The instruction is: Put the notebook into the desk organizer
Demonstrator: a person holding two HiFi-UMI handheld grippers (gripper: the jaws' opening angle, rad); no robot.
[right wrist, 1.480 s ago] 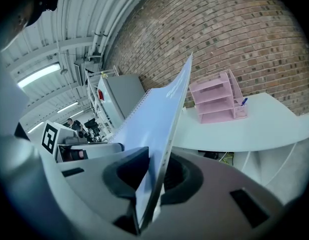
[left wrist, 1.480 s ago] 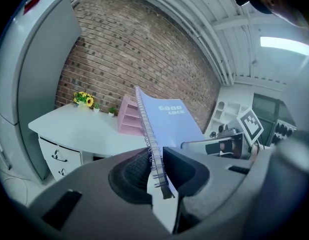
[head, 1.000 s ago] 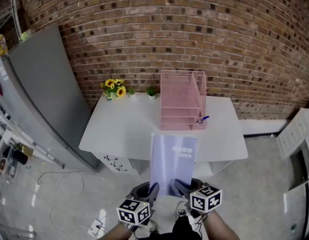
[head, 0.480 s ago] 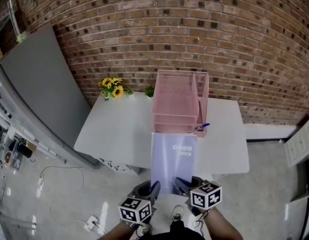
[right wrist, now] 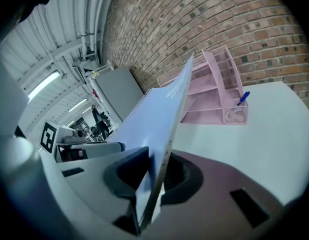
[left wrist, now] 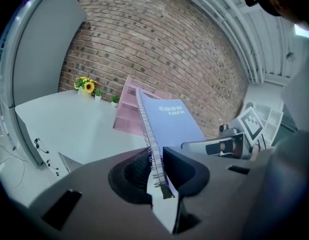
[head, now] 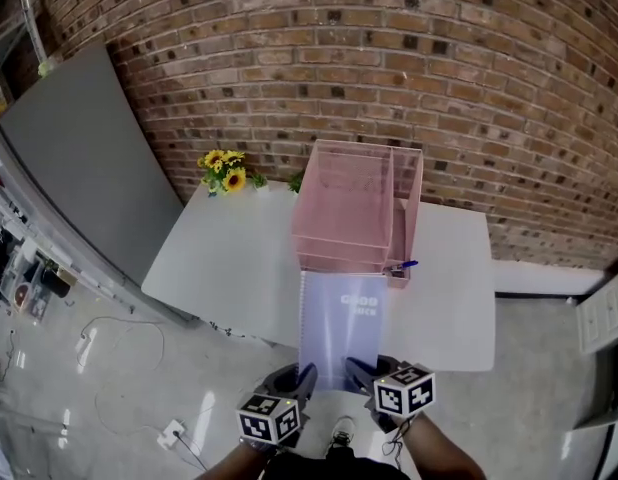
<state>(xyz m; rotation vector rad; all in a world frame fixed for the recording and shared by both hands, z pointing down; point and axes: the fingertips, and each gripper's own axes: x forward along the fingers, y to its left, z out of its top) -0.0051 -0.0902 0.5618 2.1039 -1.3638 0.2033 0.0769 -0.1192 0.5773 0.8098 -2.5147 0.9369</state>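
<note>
With fingers (left wrist: pixel 187 168) of left gripper (head: pixel 302 378) and right gripper (head: pixel 357 372) clamped on the notebook's (head: pixel 341 320) near edge, held it slanting above the white bench (head: pixel 229 258), near the pink desk organizer (head: pixel 351 213). Backed by brick wall (head: pixel 409 58); yellow flowers (head: pixel 222 170) at bench's rear; glossy floor (head: pixel 99 388) below.

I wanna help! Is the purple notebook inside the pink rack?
Out: the purple spiral notebook shows whole, before the pink mesh organizer.
</note>
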